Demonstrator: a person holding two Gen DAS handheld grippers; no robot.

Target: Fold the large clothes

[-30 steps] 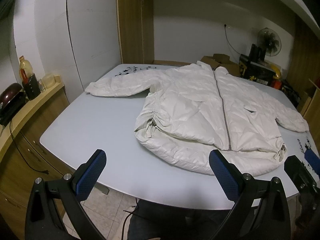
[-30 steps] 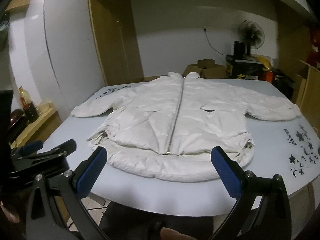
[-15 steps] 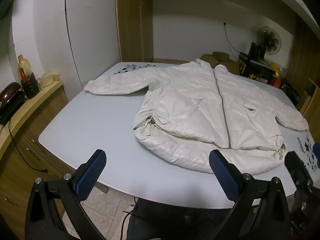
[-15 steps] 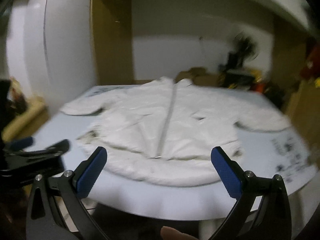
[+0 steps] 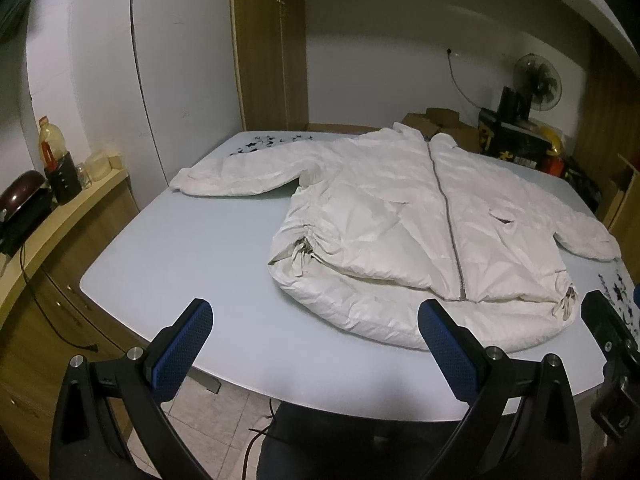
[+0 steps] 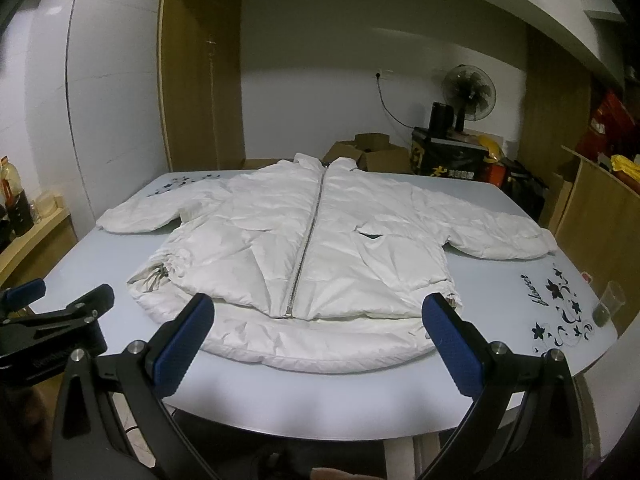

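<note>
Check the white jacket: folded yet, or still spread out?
Spread out. The white jacket lies flat on the table, zipped, both sleeves stretched sideways; neither open gripper touches it.

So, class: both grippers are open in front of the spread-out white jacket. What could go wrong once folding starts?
1. The jacket looks puffy and slick, so a thin pinch may slip out of the right gripper or left gripper.
2. Its hem lies near the table edge; a pull toward the person could drag it off.
3. A small cup stands near the right sleeve; swinging that sleeve might knock it.
</note>
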